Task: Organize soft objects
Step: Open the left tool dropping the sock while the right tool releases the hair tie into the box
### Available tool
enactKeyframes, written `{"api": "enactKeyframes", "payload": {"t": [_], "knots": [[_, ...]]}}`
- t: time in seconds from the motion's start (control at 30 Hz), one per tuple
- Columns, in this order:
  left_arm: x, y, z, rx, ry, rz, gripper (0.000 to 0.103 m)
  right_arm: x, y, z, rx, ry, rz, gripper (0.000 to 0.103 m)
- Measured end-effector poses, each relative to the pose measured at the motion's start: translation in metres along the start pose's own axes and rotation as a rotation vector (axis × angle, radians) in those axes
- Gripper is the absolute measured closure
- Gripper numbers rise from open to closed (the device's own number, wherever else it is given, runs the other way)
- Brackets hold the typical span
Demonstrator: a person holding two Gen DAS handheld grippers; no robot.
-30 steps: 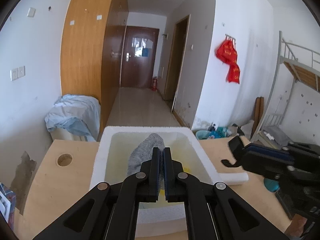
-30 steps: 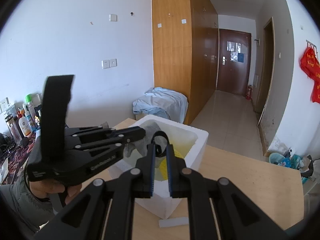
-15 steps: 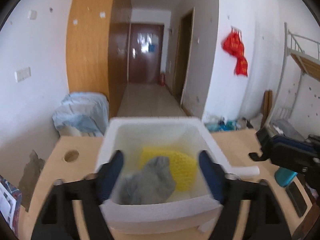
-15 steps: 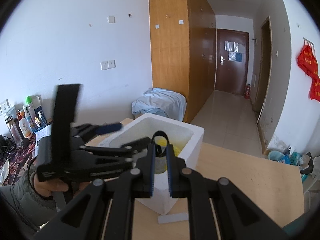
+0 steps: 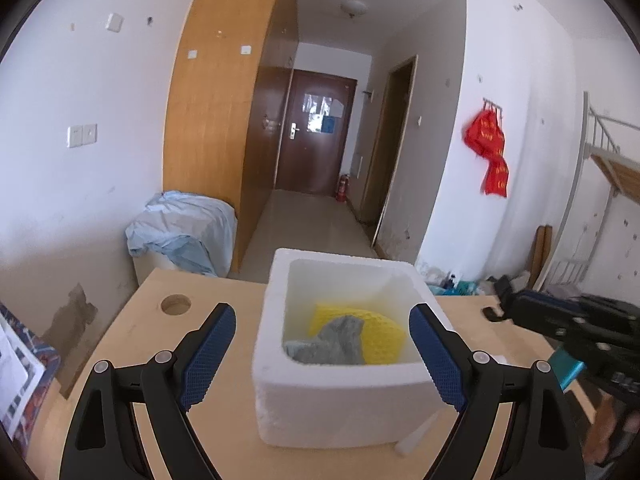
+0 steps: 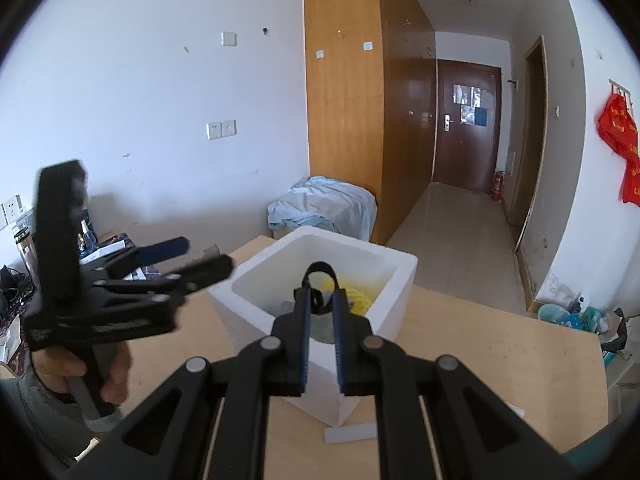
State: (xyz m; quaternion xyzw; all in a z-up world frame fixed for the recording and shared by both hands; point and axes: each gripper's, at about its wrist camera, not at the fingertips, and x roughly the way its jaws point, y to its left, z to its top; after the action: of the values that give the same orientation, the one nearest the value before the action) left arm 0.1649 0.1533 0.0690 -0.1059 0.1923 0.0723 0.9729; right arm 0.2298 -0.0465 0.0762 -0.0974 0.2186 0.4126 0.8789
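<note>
A white foam box [image 5: 340, 408] stands on the wooden desk. Inside it a grey cloth [image 5: 336, 340] lies against a yellow mesh piece [image 5: 380, 336]. My left gripper [image 5: 322, 312] sits back from the box's near wall. Its jaws are opening wide and hold nothing; its blue pads [image 5: 208, 352] flank the box in the view. In the right wrist view the left gripper [image 6: 206, 256] hangs left of the box [image 6: 360, 246]. My right gripper [image 6: 320, 294] hovers over the box, shut on a small black loop [image 6: 319, 267] that sticks out past its tips.
The desk [image 5: 132, 344] has a round cable hole [image 5: 176, 304] at its far left. A loose foam strip [image 6: 351, 434] lies by the box's near corner. A person's hand [image 6: 108, 372] holds the left gripper. A blue sheet covers a unit [image 5: 180, 228] behind the desk. Bottles [image 6: 24, 240] stand far left.
The left gripper let go of the grey cloth, which now lies in the box beside the yellow piece. Its jaws swung wide and it drew back from the box. The right gripper stayed put.
</note>
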Motion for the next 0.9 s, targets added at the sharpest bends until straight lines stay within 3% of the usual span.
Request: {"api": "enactKeyframes", "payload": {"t": [0.37, 0.9], "knots": [[-0.054, 0.01, -0.011, 0.03, -0.042, 0.028, 0.007, 0.014, 0.013, 0.005, -0.021, 0.012, 0.027, 0.089], [-0.06, 0.027, -0.028, 0.017, -0.006, 0.034, 0.007, 0.084, 0.003, 0.008, -0.008, 0.111, 0.02, 0.09]]}}
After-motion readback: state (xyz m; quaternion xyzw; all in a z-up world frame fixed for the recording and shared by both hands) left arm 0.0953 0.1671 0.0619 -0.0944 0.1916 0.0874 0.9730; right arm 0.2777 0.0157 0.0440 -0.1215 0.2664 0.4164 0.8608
